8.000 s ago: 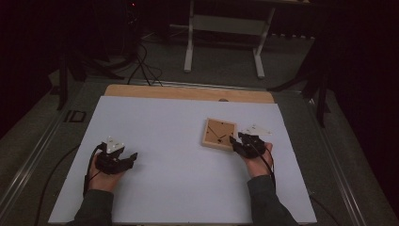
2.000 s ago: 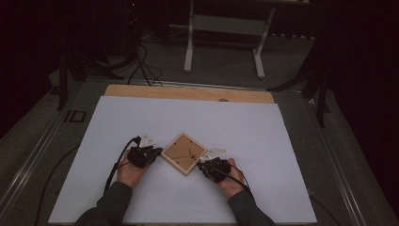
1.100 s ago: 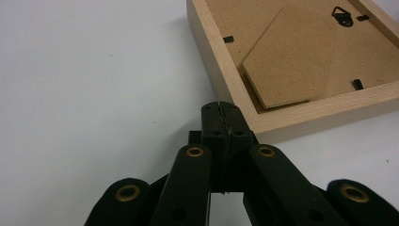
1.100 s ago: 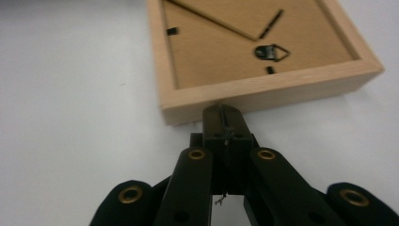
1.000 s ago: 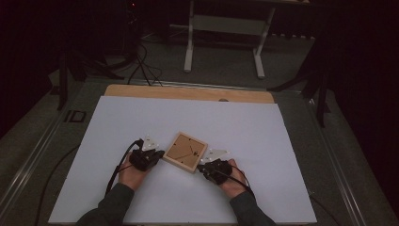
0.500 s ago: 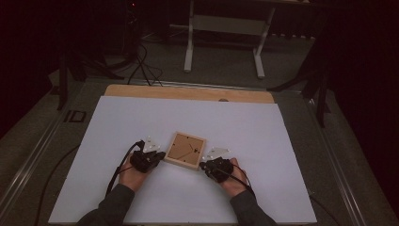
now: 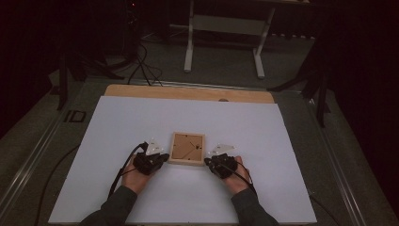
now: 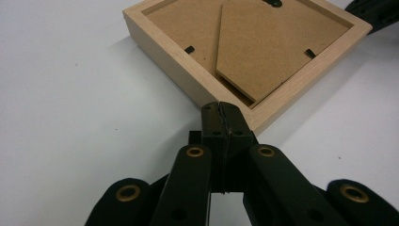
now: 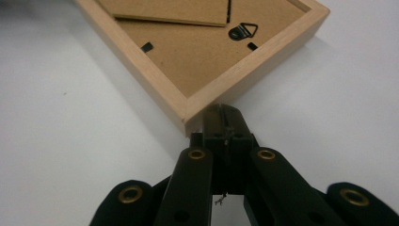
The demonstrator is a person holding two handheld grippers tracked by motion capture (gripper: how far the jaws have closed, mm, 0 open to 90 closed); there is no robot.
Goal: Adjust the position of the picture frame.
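A light wooden picture frame (image 7: 187,148) lies face down on the white table top (image 7: 263,132), its brown backing board up. My left gripper (image 7: 163,157) is shut, with its tips against the frame's near left corner. In the left gripper view that gripper (image 8: 224,110) has its jaws together at the corner of the frame (image 8: 188,23), holding nothing. My right gripper (image 7: 208,161) is shut too, at the near right corner. The right gripper view has this gripper (image 9: 225,115) touching a corner of the frame (image 9: 188,61), beyond which sits a black hanging hook (image 9: 243,31).
A bare wooden strip (image 7: 188,93) runs along the table's far edge. Beyond it stands a white-legged stand (image 7: 223,23) on a dark floor with cables (image 7: 141,66). A fold-out stand flap (image 8: 277,42) lies flat on the frame's back.
The frame has turned from a diamond-like tilt to lie square with the table's edges. Both hands have stayed at its near corners, shifting only slightly.
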